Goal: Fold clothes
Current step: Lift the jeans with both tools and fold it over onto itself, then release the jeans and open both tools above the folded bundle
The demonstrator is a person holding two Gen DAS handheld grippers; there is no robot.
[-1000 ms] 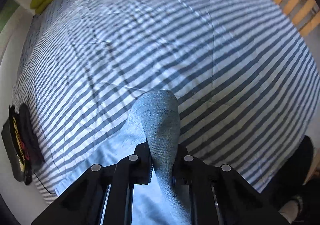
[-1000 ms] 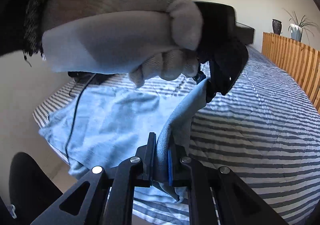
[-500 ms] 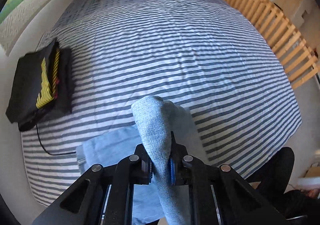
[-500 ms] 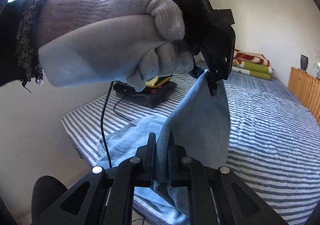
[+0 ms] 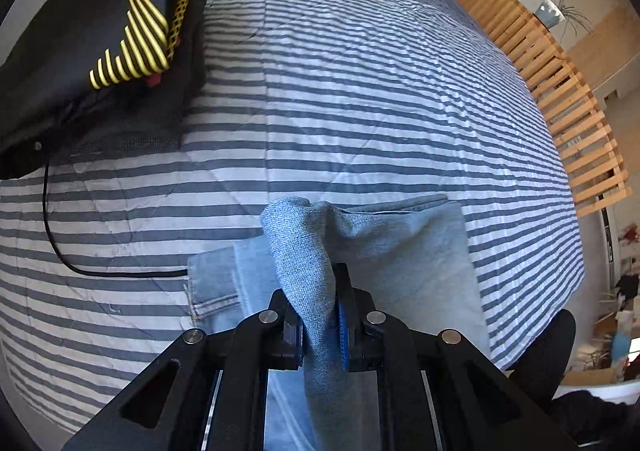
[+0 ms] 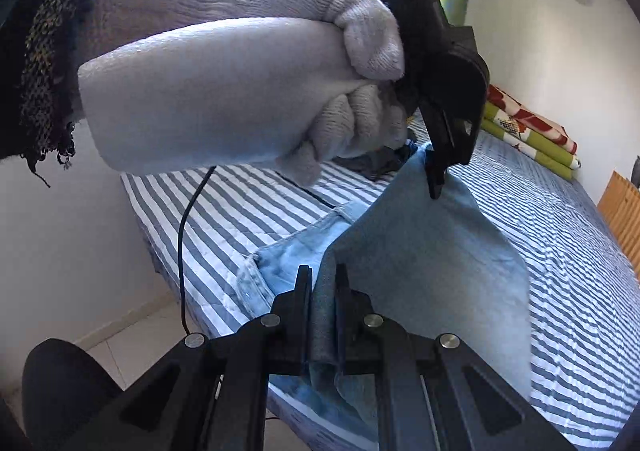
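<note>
Both tongs clamp nearly closed on a fold of pale blue jeans (image 5: pixel 400 247) above the near edge of a striped bed (image 5: pixel 360 91). The left tongs (image 5: pixel 320 327) pinch a bunched ridge of denim at 6 o'clock; the right tongs (image 6: pixel 323 315) grip another edge, with the fabric stretched up to the other tool held by a white-gloved hand (image 6: pixel 240 91). Farther off, at 10 o'clock in the left view, a folded black garment with yellow stripes (image 5: pixel 100 63) lies on the bed beside a black cable (image 5: pixel 52 227). A wooden slatted rail (image 5: pixel 560 91) runs at 2 o'clock.

My gloved left hand (image 6: pixel 240 91) hides the folded black garments (image 6: pixel 376 163). Light-blue denim jeans (image 5: pixel 408 251) run off my lower edge.
</note>
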